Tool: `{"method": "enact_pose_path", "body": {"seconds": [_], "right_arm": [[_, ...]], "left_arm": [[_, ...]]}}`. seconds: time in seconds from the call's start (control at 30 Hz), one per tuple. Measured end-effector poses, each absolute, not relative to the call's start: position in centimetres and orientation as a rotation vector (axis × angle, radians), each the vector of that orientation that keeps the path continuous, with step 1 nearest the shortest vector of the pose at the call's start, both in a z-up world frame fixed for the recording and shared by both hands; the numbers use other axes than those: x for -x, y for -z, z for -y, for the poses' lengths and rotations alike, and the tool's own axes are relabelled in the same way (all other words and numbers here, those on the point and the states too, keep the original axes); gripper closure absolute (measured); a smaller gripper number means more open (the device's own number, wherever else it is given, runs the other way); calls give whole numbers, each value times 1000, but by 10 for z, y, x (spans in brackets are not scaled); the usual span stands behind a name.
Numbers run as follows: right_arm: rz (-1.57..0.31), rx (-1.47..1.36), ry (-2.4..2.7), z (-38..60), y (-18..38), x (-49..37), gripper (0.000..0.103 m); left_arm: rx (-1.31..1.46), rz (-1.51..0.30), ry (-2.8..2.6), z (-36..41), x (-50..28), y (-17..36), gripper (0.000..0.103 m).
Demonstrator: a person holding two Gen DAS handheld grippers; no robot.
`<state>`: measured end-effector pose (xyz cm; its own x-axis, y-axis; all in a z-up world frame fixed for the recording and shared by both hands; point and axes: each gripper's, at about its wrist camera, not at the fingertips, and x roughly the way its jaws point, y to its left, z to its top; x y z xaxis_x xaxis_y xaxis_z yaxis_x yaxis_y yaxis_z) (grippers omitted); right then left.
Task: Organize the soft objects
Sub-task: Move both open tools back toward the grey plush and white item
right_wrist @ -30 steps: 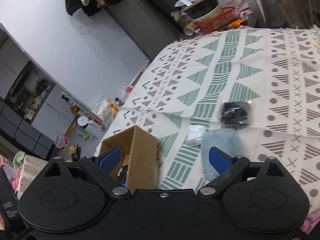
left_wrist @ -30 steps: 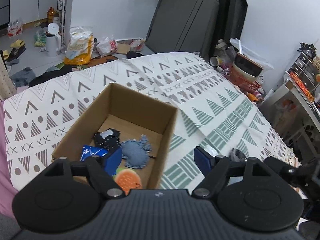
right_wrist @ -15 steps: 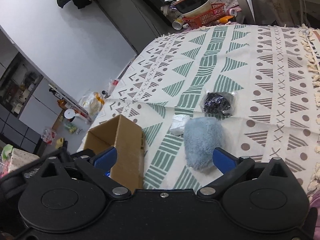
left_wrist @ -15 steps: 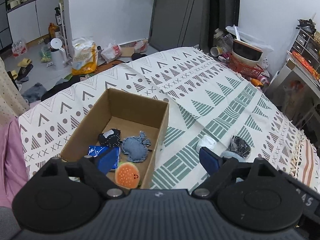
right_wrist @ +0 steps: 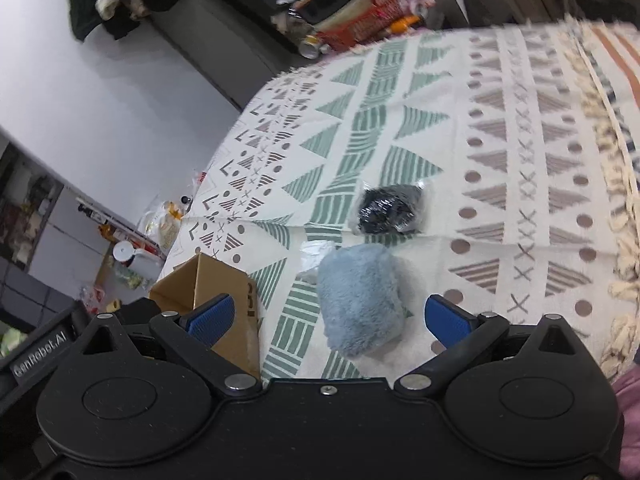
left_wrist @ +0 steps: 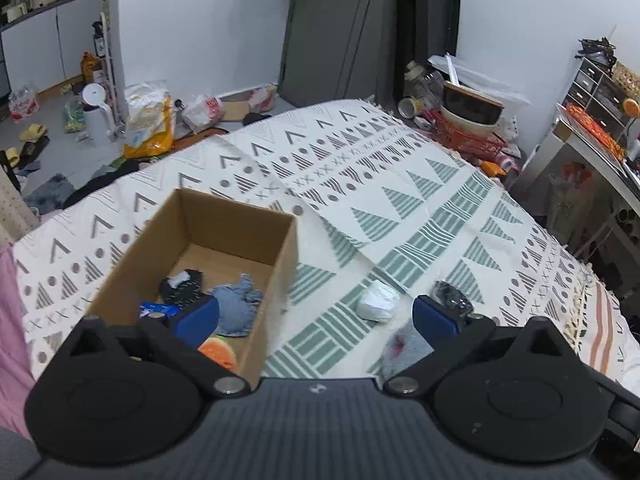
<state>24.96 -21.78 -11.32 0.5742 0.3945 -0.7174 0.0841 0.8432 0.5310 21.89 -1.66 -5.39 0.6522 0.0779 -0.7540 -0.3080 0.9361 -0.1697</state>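
An open cardboard box (left_wrist: pixel 236 220) sits on the patterned blanket (left_wrist: pixel 400 200) and holds a denim toy (left_wrist: pixel 236 308), a black dotted toy (left_wrist: pixel 182 286), a blue packet (left_wrist: pixel 158 309) and an orange plush (left_wrist: pixel 218 350). Right of the box lie a white wrapped bundle (left_wrist: pixel 378 300), a black bagged item (left_wrist: pixel 454 294) and a fluffy light-blue plush (right_wrist: pixel 360 300). My left gripper (left_wrist: pixel 316 318) hangs open above the box's near right corner. My right gripper (right_wrist: pixel 328 316) is open, the blue plush just ahead between its fingers, not touched. The box (right_wrist: pixel 208 280) shows at the right view's left.
The blanket's fringed edge (right_wrist: pixel 616 200) runs along the right. Past the bed's far corner stands a red basket with bowls (left_wrist: pixel 468 128). Bags, a white kettle (left_wrist: pixel 96 114) and slippers litter the floor at far left. Pink fabric (left_wrist: pixel 10 320) borders the near left.
Both grippers rose and pulled back a little; the left now sees the white bundle and black bag, and the right has swung so the blue plush sits centred between its fingers.
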Motion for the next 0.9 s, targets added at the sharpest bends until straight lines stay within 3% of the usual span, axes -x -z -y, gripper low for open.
{"method": "enact_pose_path", "body": {"seconds": [0.37,0.67,0.83,0.9], "right_arm": [[-1032,-693,-207,242,132,-266,28],[-1056,-694,-161,247,140,-271,30],[-1073,-679,-143,245,146,-273,32],[-1081,-672,-140,243,149,-275,34]], "left_arm": [[239,-923,-231,35,-242,76,1],[285,-942,-174,35,-256,106,4],[279,-961,-103,41,-264,124,18],[296,-982,-82,41,-268,134,35]]}}
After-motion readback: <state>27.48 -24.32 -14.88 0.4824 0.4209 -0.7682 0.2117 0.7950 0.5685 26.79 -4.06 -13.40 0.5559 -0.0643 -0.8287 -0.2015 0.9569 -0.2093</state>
